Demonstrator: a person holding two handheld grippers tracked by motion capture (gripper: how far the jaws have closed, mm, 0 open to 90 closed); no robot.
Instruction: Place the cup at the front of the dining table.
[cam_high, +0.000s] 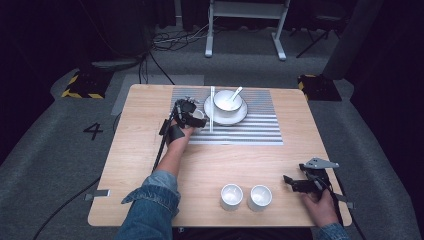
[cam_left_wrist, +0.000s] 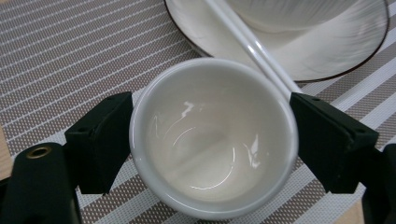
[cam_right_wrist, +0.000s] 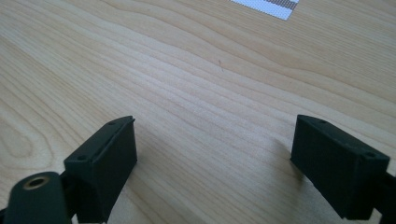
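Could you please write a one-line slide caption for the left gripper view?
Left gripper closed on a small white cup above the striped placemat, beside white chopsticks and plate.

Light wooden table (cam_high: 150, 145) at frame centre, grain running sideways, rounded corners. Grey carpet floor (cam_high: 45, 165) all round it. Number "4" (cam_high: 93, 131) marked on the carpet at left of the table. Two black bases with yellow-black hazard stripes: one upper left (cam_high: 80, 85), one upper right (cam_high: 312, 85). White metal frame legs (cam_high: 245, 30) at top centre, feet on the carpet. Tangle of black and white cables (cam_high: 175, 37) beside the left leg; another cable (cam_high: 65, 205) runs across the lower left floor. Pale floor mat (cam_high: 150, 82) behind the table's far left edge. Dark, unlit surroundings along top and sides; light falls on the table.
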